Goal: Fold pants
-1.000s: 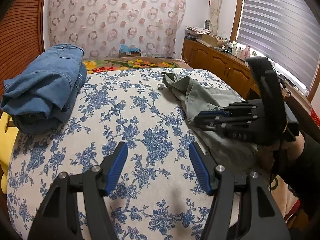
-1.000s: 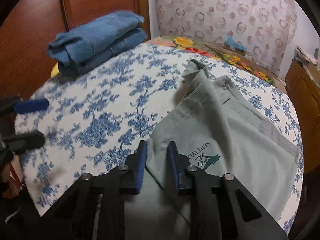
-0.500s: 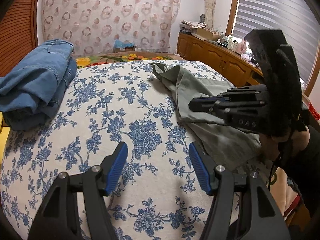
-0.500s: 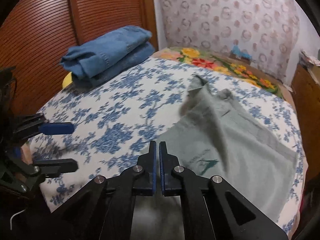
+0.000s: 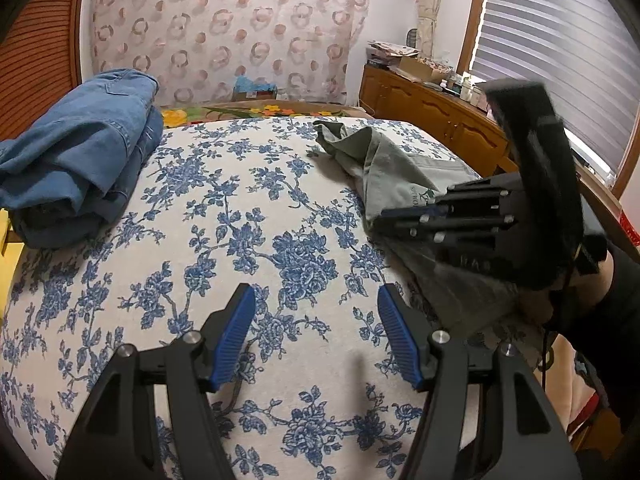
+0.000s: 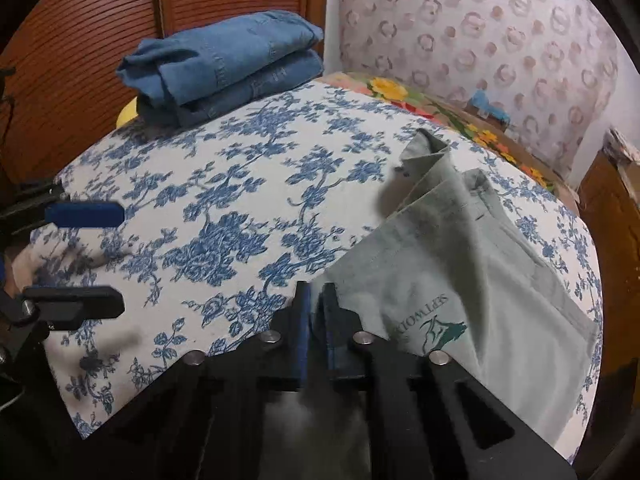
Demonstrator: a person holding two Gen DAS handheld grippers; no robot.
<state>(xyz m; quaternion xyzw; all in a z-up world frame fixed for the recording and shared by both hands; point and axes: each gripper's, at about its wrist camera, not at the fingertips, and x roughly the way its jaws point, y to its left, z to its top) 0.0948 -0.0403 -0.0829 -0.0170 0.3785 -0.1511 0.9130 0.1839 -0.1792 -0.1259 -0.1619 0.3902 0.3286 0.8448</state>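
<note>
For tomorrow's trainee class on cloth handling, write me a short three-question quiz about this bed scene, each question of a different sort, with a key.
1. True or false: the left tool has cloth between its pads.
2. What does the right tool pinch? A) grey-green pants B) folded jeans C) floral bedspread
3. Fill in: the printed logo lies on the ____ pants.

Key: 1 false, it is open over bare bedspread; 2 A, at their near edge; 3 grey-green.
</note>
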